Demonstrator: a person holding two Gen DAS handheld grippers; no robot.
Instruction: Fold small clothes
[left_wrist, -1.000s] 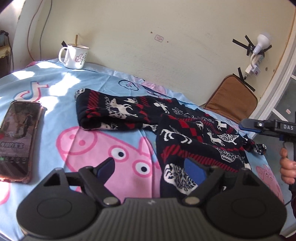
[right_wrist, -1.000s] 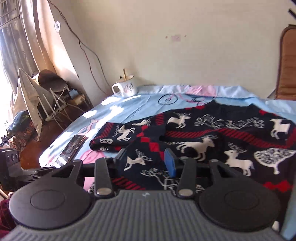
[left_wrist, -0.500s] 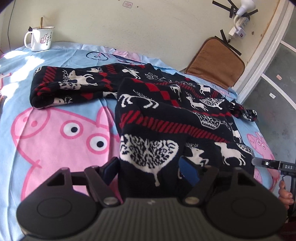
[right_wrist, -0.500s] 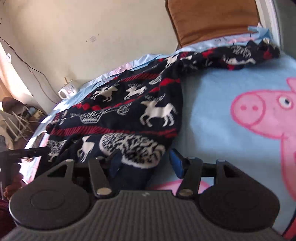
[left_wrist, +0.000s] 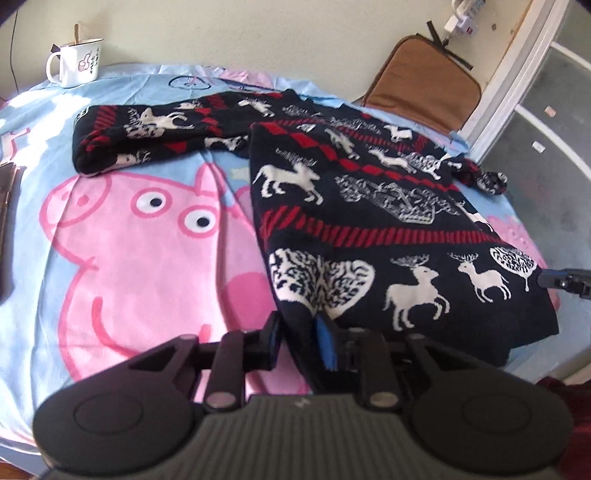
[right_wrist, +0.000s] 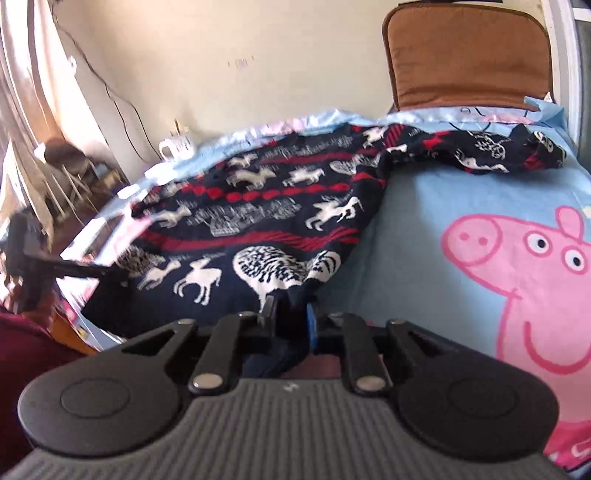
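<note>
Along the near edge of the bed (left_wrist: 122, 266), both claws are clenched on the sweater's (left_wrist: 369, 206) hem — left claw (left_wrist: 297, 341) at one corner, right claw (right_wrist: 291, 321) seemingly at the other, though blur hides detail. Thick, floppy knit could slip or sag unevenly if lifted — dragging the far sleeve (left_wrist: 147, 129) askew on the fleecy blanket.

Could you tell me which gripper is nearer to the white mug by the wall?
Left. The left gripper holds the sweater hem on the white mug's side; the right gripper holds the opposite hem corner, farther away.
</note>
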